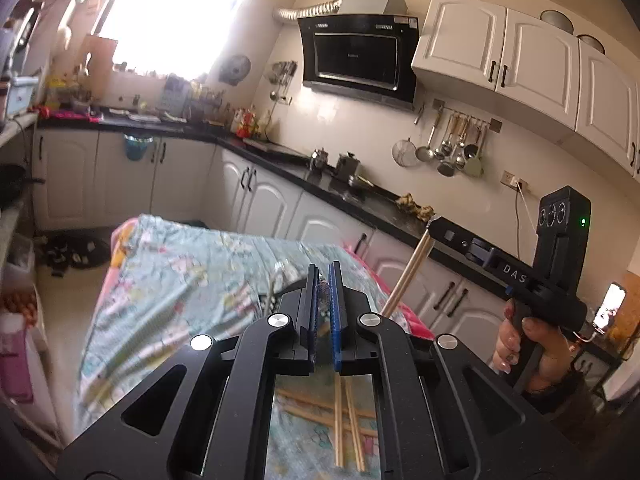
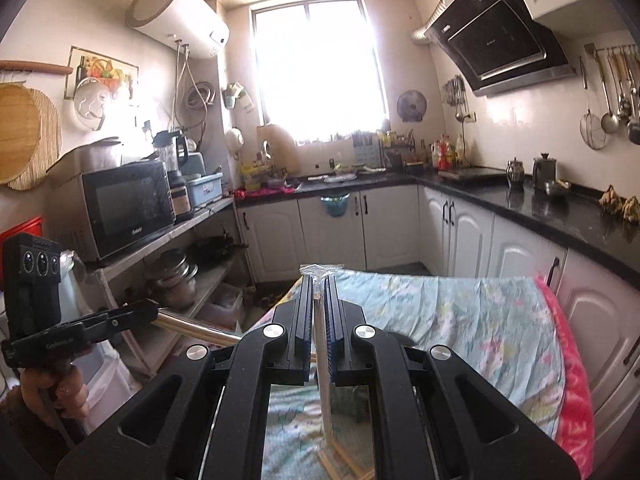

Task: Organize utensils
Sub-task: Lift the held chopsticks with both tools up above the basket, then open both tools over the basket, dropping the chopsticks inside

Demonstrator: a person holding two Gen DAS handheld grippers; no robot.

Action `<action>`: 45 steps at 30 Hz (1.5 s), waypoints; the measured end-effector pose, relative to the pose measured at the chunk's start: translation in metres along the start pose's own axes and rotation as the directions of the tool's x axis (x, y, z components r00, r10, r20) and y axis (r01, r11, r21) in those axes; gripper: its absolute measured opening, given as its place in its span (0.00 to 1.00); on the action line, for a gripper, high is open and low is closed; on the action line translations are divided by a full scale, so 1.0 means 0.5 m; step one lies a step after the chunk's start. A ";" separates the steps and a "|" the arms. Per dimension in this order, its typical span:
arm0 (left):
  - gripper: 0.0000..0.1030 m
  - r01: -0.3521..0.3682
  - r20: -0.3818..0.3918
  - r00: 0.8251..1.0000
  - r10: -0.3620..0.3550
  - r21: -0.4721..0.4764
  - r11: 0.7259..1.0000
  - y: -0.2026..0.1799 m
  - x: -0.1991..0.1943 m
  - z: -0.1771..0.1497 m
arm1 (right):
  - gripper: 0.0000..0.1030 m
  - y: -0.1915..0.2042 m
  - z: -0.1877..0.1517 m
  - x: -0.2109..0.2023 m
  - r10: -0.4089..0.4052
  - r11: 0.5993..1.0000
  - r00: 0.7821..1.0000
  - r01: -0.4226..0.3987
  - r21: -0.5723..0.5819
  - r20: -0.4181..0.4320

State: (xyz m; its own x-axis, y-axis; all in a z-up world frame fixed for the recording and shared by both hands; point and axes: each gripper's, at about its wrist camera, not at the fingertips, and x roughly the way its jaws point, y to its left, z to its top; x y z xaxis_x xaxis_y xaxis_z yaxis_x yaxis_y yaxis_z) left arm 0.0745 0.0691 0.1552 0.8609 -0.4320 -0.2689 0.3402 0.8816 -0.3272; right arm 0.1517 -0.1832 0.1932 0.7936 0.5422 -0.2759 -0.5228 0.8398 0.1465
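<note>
Right wrist view shows the right gripper (image 2: 319,280) clamped on a plastic-wrapped chopstick pair (image 2: 325,392) running lengthwise down toward the floral cloth (image 2: 460,312). The left gripper (image 1: 323,276) pinches a metal utensil handle (image 2: 192,326), pointing rightward. Loose chopsticks (image 1: 344,428) lie below it on the cloth. No container is visible.

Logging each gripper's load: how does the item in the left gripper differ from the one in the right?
The left gripper clamps a shiny metal handle; the right gripper clamps pale wooden chopsticks. The metal handle is a bare round tube; the chopsticks are thin, with clear plastic wrap at the top. Both are gripped by nearly shut jaws above the floral cloth.
</note>
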 end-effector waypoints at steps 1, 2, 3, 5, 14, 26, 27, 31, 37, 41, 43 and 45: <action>0.02 -0.004 0.003 1.000 0.004 0.005 1.000 0.000 0.001 0.005 | 0.06 -0.003 0.008 0.002 0.001 1.000 1.000 -0.001 0.005 0.004; 0.02 -0.012 0.009 1.000 0.012 0.014 1.000 -0.002 0.002 0.012 | 0.06 -0.007 0.015 0.004 0.001 1.000 1.000 -0.002 0.010 0.010; 0.02 -0.024 0.018 1.000 0.023 0.025 0.999 -0.003 0.004 0.021 | 0.06 -0.009 0.022 0.005 -0.001 1.000 1.000 0.001 0.016 0.017; 0.02 -0.040 0.026 0.999 0.039 0.040 0.998 -0.004 0.008 0.034 | 0.06 -0.017 0.041 0.010 -0.004 1.000 1.000 0.003 0.027 0.027; 0.02 -0.077 -0.011 0.997 0.079 0.109 0.991 -0.008 0.050 0.085 | 0.06 -0.049 0.097 0.038 -0.060 0.998 0.996 0.058 0.035 0.070; 0.03 -0.102 -0.105 0.986 0.128 0.226 0.969 -0.035 0.138 0.059 | 0.06 -0.086 0.081 0.129 -0.097 0.993 0.994 0.094 0.069 0.040; 0.03 -0.105 -0.112 0.985 0.133 0.231 0.967 -0.034 0.144 0.055 | 0.06 -0.086 0.075 0.138 -0.103 0.993 0.994 0.101 0.063 0.036; 0.03 -0.114 -0.127 0.981 0.146 0.232 0.966 -0.028 0.171 0.037 | 0.06 -0.083 0.060 0.159 -0.115 0.993 0.993 0.114 0.043 0.031; 0.03 -0.106 -0.157 0.978 0.141 0.210 0.972 -0.018 0.210 0.004 | 0.06 -0.084 0.029 0.188 -0.133 0.991 0.991 0.132 0.024 0.020; 0.03 -0.100 -0.175 0.976 0.133 0.183 0.978 -0.008 0.233 -0.023 | 0.06 -0.100 0.006 0.207 -0.141 0.989 0.990 0.142 0.040 -0.007; 0.03 -0.094 -0.182 0.975 0.124 0.164 0.982 -0.001 0.239 -0.034 | 0.07 -0.108 -0.007 0.219 -0.148 0.987 0.988 0.150 0.051 -0.031; 0.03 -0.092 -0.180 0.976 0.118 0.150 0.984 0.005 0.241 -0.044 | 0.10 -0.114 -0.021 0.228 -0.157 0.985 0.986 0.160 0.058 -0.060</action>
State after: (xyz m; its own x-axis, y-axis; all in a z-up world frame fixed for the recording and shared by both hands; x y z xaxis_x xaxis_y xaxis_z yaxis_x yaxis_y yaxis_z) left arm 0.1708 0.0150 0.1022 0.8127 -0.3518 -0.4645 0.3129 0.9360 -0.1614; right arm 0.2687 -0.1698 0.1434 0.8459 0.4010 -0.3516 -0.3696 0.9161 0.1555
